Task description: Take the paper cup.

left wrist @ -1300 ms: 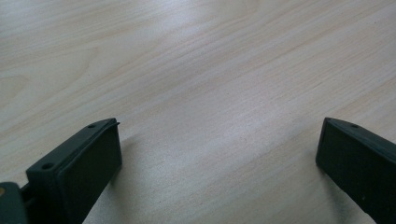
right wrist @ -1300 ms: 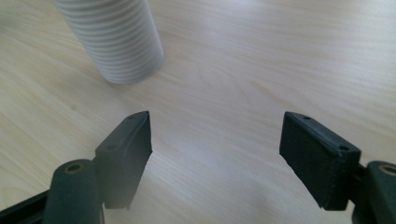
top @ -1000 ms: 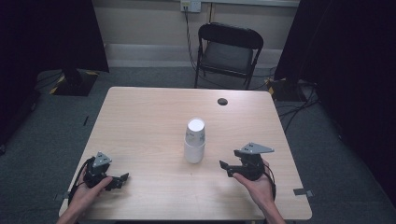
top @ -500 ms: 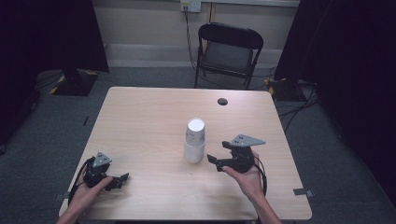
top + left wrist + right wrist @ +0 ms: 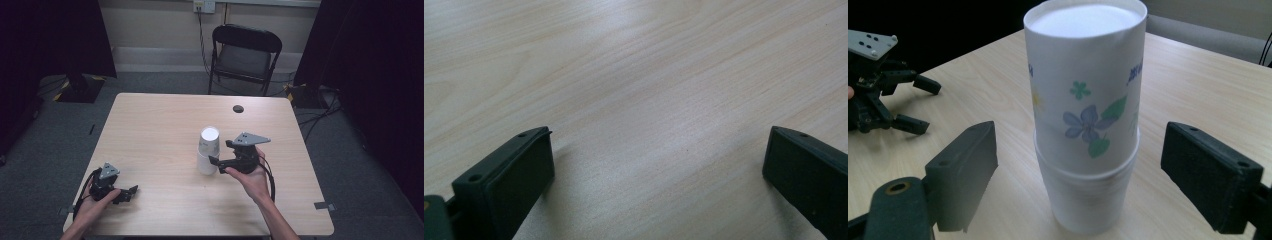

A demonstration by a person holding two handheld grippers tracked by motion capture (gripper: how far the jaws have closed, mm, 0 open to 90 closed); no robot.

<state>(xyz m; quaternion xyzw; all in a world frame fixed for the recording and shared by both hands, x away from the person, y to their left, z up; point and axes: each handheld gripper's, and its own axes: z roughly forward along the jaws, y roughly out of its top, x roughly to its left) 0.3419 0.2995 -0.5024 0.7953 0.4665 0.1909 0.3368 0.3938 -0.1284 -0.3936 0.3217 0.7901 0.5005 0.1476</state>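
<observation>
Paper cups [image 5: 207, 150], stacked upside down, stand at the centre of the table [image 5: 150, 130] in the high view. The right gripper [image 5: 216, 161] has advanced from the lower right of the frame over the last second and now sits just beside the stack, jaws apart, one on each side of it in the right gripper view. Judgement: a grasp of the top cup [image 5: 1087, 85] is being set up; closing has not begun. The left gripper [image 5: 131, 192] has stayed at the lower left, jaws apart over bare wood. Flower prints are visible; the blue lettering near the cup's upper edge is unreadable.
</observation>
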